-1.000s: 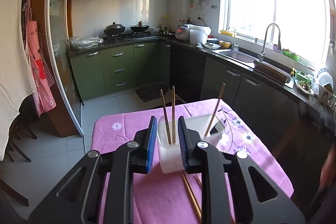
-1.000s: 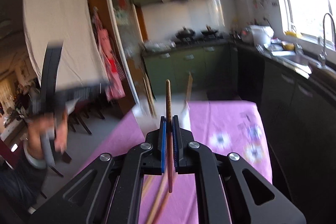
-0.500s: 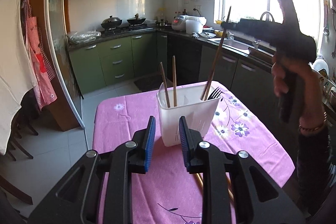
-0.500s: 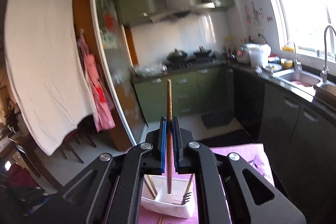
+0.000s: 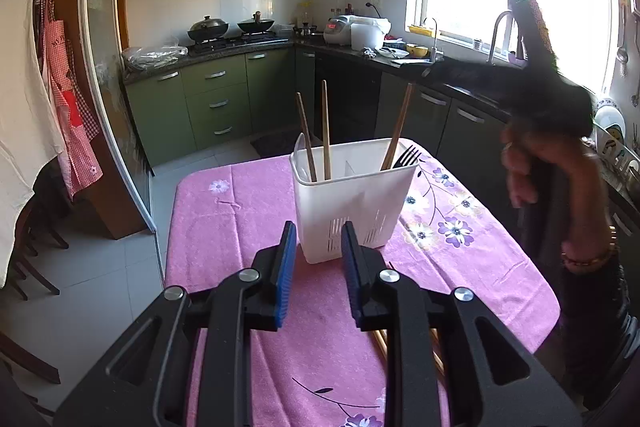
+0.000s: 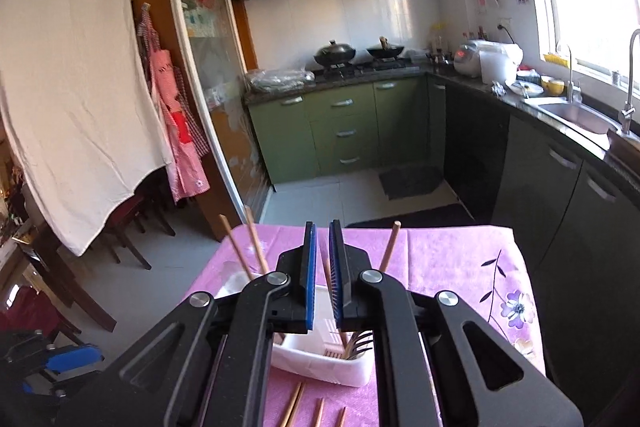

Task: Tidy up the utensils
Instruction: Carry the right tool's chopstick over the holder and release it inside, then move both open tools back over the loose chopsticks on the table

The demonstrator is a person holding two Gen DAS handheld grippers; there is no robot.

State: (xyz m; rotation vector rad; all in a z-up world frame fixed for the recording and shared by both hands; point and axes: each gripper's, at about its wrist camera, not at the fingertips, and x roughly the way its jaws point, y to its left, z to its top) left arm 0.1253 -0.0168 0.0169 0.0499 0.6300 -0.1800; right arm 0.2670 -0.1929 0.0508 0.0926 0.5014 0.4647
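Note:
A white utensil holder [image 5: 352,201] stands on the pink tablecloth [image 5: 224,211]. It holds two chopsticks [image 5: 326,131] in its left part, one chopstick [image 5: 398,127] and a black fork [image 5: 406,157] on the right. My left gripper [image 5: 318,259] is open and empty, just in front of the holder. My right gripper [image 6: 322,275] hovers above the holder [image 6: 320,359], jaws slightly apart; a chopstick [image 6: 330,277] stands in the gap, let go. Loose chopsticks [image 6: 292,405] lie on the cloth in front of the holder.
The right hand and its gripper body [image 5: 540,95] show at the right of the left wrist view. Green kitchen cabinets [image 5: 216,103] and a sink counter [image 6: 572,111] lie beyond the table. Chairs [image 6: 124,227] stand at the left.
My right gripper lowered the chopstick into the holder and opened slightly, releasing it. My left gripper drew back from the holder and stays open.

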